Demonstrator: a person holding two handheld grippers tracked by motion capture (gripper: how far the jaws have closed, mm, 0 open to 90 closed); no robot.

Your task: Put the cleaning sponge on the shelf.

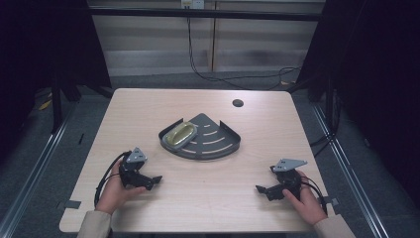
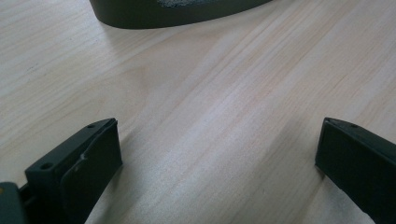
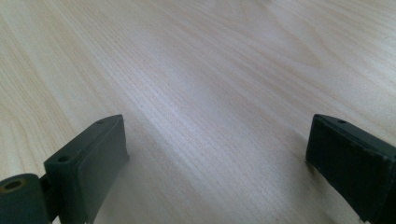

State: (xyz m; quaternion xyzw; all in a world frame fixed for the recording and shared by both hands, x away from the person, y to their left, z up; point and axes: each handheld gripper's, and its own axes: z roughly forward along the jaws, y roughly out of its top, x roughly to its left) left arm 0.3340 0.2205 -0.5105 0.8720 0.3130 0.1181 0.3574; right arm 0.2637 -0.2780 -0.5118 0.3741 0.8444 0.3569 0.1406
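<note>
Both claws, left claw and right claw, rest released near the bench front edge; the rigid tray at centre likely grips best by its rim.

One tabletop showing. One dark corner tray sitting on it, one gold dish lying inside. Two grippers resting: left gripper, right gripper.

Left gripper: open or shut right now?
Open. In its own view the left gripper has its two black fingers spread far apart, bare wooden table between them, nothing held.
</note>
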